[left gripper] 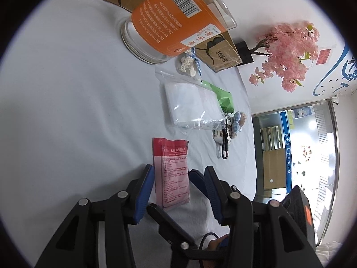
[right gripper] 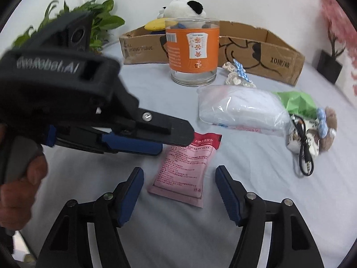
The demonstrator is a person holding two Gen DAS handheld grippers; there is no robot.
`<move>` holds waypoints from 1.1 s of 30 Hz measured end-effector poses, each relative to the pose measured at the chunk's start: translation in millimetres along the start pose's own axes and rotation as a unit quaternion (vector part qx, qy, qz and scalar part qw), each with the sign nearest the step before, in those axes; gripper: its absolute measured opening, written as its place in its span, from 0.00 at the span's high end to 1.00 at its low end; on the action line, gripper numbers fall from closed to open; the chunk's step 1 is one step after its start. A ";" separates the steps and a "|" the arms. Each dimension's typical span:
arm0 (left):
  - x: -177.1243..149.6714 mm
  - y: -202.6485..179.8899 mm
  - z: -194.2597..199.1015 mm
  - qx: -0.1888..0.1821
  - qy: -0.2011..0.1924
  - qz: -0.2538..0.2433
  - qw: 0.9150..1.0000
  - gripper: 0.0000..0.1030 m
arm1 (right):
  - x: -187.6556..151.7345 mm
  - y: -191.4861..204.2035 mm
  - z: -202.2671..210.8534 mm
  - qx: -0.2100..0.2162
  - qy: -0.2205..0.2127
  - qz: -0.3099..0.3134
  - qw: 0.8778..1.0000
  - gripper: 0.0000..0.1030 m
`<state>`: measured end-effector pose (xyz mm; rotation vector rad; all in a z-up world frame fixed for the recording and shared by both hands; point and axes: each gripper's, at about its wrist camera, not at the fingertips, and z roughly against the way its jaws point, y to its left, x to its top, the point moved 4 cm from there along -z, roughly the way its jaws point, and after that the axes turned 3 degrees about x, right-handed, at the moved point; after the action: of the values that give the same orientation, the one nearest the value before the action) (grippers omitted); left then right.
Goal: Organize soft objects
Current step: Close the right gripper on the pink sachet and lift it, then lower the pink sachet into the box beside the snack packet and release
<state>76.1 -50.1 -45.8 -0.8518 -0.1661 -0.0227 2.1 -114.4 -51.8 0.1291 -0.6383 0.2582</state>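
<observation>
In the left wrist view, the left gripper was seen low over the pale sheet. Its jaws stood apart, and the pink sachet lay flat on the sheet between them. The left blue pad was just beside the sachet's edge, but whether it pressed on it could not be told; the right pad was clear of it. Beyond the sachet a clear bag of white tissues was found, then a green bag, a small bear toy and a black cable. A clear jar with an orange label was seen further away, beside a cardboard box.

In the right wrist view, the right gripper was seen with its jaws wide open and with nothing held; the near end of the pink sachet lay on the sheet between the pads, touching neither. The left gripper was reaching in from the left, held by a hand, with its tip at the sachet's far corner. The jar stood upright before the box, in which a panda toy was sitting. The tissue bag lay to the right.
</observation>
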 end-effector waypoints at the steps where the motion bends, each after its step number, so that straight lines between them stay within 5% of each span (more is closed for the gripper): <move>1: -0.4 -0.4 -0.1 0.002 0.000 -0.002 1.000 0.57 | -0.3 1.6 0.0 -0.006 -0.001 0.003 1.000 0.38; 2: -0.9 -0.8 0.1 0.004 -0.001 -0.004 1.000 0.57 | -0.4 1.8 0.4 -0.008 -0.004 0.001 1.000 0.40; 4: -1.6 -0.7 0.2 0.004 -0.001 -0.006 1.000 0.57 | 0.3 2.9 2.4 -0.011 -0.008 0.003 1.000 0.60; 14: -5.7 -1.4 -1.1 0.004 0.000 0.002 1.000 0.57 | -1.2 -8.5 18.6 0.052 -0.019 -0.046 0.997 0.71; 16: -6.0 -9.0 -5.5 0.003 0.003 -0.009 1.000 0.77 | -1.1 -10.6 25.7 0.055 -0.031 -0.050 0.997 0.71; 17: -5.7 -15.3 -8.9 0.007 0.005 -0.019 1.000 0.79 | -0.5 -13.1 28.7 0.053 -0.036 -0.052 0.997 0.71; 26: 30.1 -95.2 -49.3 0.012 0.003 -0.127 0.992 0.90 | 14.5 -68.1 63.5 -0.039 -0.114 -0.068 0.990 0.71; 33: 88.0 -157.8 -80.7 -0.045 -0.038 -0.169 0.984 0.90 | 51.7 -141.8 84.0 -0.111 -0.182 -0.051 0.976 0.71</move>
<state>160.3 -210.6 33.5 -0.9080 -0.3838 -0.3185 33.3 -256.9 40.8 -0.0068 -1.0161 0.0615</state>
